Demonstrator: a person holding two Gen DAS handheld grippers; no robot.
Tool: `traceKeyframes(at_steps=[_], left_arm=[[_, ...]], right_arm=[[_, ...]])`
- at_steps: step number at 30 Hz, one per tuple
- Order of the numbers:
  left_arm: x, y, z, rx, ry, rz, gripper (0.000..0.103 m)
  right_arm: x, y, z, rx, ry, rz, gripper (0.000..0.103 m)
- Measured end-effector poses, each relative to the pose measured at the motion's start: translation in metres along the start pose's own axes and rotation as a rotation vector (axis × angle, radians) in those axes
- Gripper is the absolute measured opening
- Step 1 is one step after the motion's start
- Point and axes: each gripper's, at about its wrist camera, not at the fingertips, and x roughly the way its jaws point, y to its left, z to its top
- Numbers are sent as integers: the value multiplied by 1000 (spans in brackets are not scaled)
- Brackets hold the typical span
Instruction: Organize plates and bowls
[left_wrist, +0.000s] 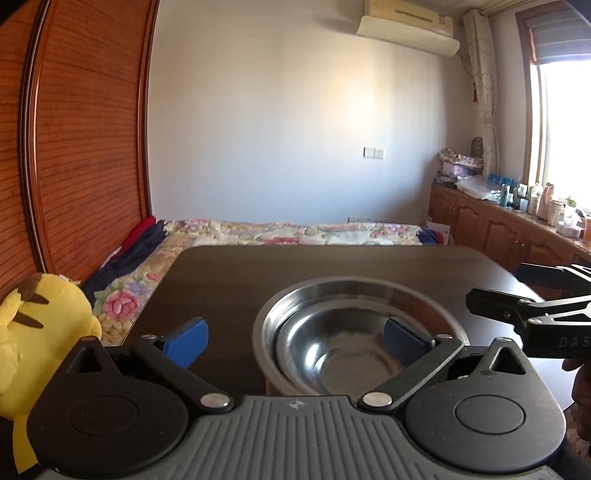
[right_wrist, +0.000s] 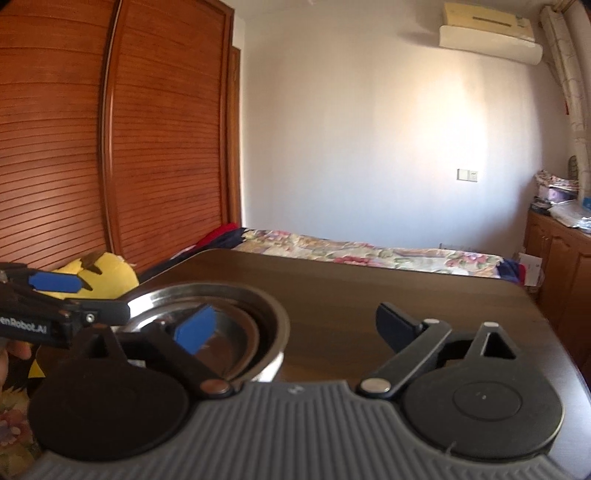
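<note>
Two steel bowls sit nested on the dark table (left_wrist: 221, 280): a wide outer bowl (left_wrist: 354, 291) with a smaller inner bowl (left_wrist: 343, 354) in it. My left gripper (left_wrist: 295, 341) is open. Its right blue pad hangs over the inner bowl, its left pad stands outside the rim, and neither pad presses on metal. My right gripper (left_wrist: 511, 288) reaches in from the right edge, clear of the bowls. In the right wrist view the right gripper (right_wrist: 295, 326) is open, with its left pad over the nested bowls (right_wrist: 258, 310) and its right finger over bare table (right_wrist: 369, 288). The left gripper (right_wrist: 85, 299) shows at the left.
A yellow plush toy (left_wrist: 40, 332) lies left of the table. Beyond the far edge runs a bed with a floral cover (left_wrist: 295, 232). A wooden wardrobe (left_wrist: 85, 147) stands on the left. A cabinet with bottles on top (left_wrist: 517, 229) is at the right.
</note>
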Motion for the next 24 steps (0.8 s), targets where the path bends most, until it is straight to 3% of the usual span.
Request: traceKeyframes(at_steps=[24], left_arm=[[-31, -74, 18, 66, -47, -27, 103]], right_arm=[[-52, -31, 9, 44, -62, -188, 103]])
